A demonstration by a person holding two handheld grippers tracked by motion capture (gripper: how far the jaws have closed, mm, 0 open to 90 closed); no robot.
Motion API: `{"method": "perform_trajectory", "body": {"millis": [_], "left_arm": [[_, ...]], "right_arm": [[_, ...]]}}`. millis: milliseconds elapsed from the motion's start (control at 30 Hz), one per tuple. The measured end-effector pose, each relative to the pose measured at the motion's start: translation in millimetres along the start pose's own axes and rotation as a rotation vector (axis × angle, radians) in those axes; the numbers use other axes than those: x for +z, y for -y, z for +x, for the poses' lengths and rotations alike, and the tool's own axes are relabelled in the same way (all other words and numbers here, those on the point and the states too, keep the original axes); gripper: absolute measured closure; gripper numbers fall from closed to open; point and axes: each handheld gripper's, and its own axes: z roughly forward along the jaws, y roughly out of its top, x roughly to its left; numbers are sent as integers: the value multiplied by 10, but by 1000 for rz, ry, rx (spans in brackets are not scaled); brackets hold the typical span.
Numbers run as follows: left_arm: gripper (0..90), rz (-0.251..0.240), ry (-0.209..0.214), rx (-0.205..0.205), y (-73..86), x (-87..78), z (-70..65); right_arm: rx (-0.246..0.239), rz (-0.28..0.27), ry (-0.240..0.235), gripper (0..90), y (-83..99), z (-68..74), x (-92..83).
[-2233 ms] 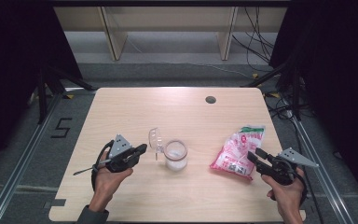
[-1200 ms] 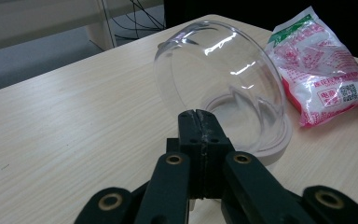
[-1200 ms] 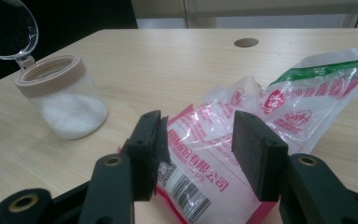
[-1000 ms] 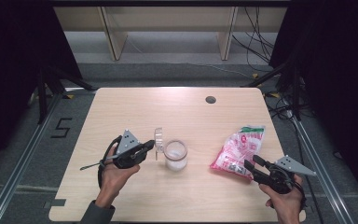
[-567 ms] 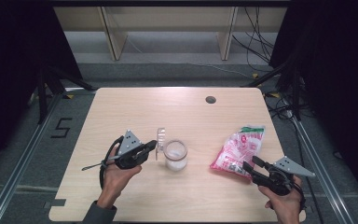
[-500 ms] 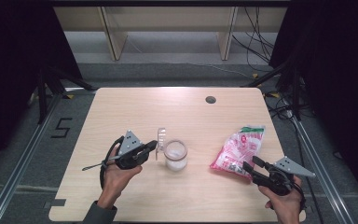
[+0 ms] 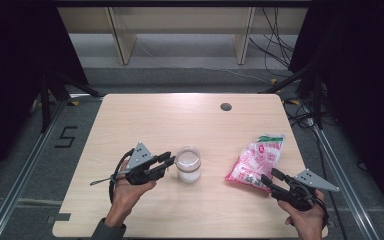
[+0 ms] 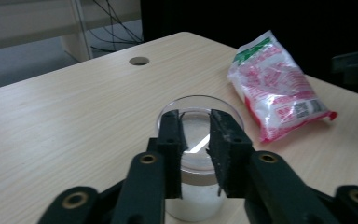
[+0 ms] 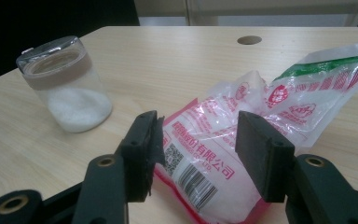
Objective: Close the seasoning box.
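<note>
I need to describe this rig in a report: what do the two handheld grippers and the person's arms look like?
Both the left gripper and right gripper are black with two flat-padded jaws, brass-coloured pivot rivets, a grey three-cornered top plate and a black trailing cable. A dark sleeve cuff shows on the left arm.

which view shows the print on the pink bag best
The right gripper view: the pink bag lies close, its barcode and characters legible. The left gripper view shows it whole but blurred; the high view shows it small.

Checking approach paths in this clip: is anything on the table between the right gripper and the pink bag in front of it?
Nothing visible stands in the way. The right gripper has open jaws just short of the pink bag, whose near end lies directly ahead of them. The jar stands well off to the side, by the left gripper.
</note>
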Motion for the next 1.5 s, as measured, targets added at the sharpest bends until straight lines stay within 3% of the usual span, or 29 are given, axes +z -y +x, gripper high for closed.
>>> {"method": "perform_trajectory", "body": {"millis": [67, 100, 133, 233, 467, 500, 567, 600, 800, 867, 1000, 1033, 1133, 1167, 1300, 1333, 1400, 1433, 1467, 1500], "left_arm": [[664, 2, 6, -8, 23, -36, -11], [658, 1, 9, 11, 33, -52, -5], [650, -1, 3, -7, 48, -64, -18], [635, 3, 6, 2, 81, -88, -17], [600, 4, 15, -22, 166, -98, -52], [598, 10, 14, -18, 175, -101, -57], [581, 13, 14, -22, 197, -103, -70], [574, 18, 14, -20, 207, -108, -73], [515, 22, 21, -26, 274, -105, -109], [486, 24, 23, -32, 302, -105, -112], [449, 31, 39, -37, 375, -96, -117], [440, 38, 34, -40, 391, -99, -123], [405, 40, 35, -50, 432, -101, -119], [400, 40, 35, -47, 437, -107, -116], [356, 43, 15, -48, 450, -132, -109], [344, 44, 16, -47, 456, -131, -106], [322, 48, 22, -55, 475, -126, -111], [315, 59, 18, -48, 481, -129, -113], [310, 53, 27, -54, 496, -117, -115], [305, 60, 21, -51, 504, -119, -118]], "right_arm": [[14, -8, -7, 498, 4, 14, 5], [14, -5, -9, 498, 3, 17, 3], [-9, 2, -2, 498, -2, 6, -5], [-3, -11, -14, 498, 5, 13, 6], [5, -13, -12, 494, 14, 29, -2], [38, 5, -2, 494, 18, 57, -12], [44, 11, -21, 491, 14, 64, -25], [40, 5, -45, 489, 17, 55, -21], [29, -5, -34, 464, 28, 59, -6], [5, -7, -16, 463, 35, 50, -2], [38, 15, -27, 457, 38, 81, -19], [9, 10, -26, 455, 39, 63, -11], [-2, 10, -22, 452, 48, 72, 2], [44, 20, -33, 450, 49, 111, -8], [19, 25, -34, 442, 55, 103, -2], [36, 32, -40, 441, 53, 117, -13], [3, 18, -44, 439, 59, 94, 5], [2, 17, -47, 438, 63, 94, 7], [33, 25, -39, 437, 66, 120, -5], [-9, 12, -37, 437, 65, 93, 5]]}}
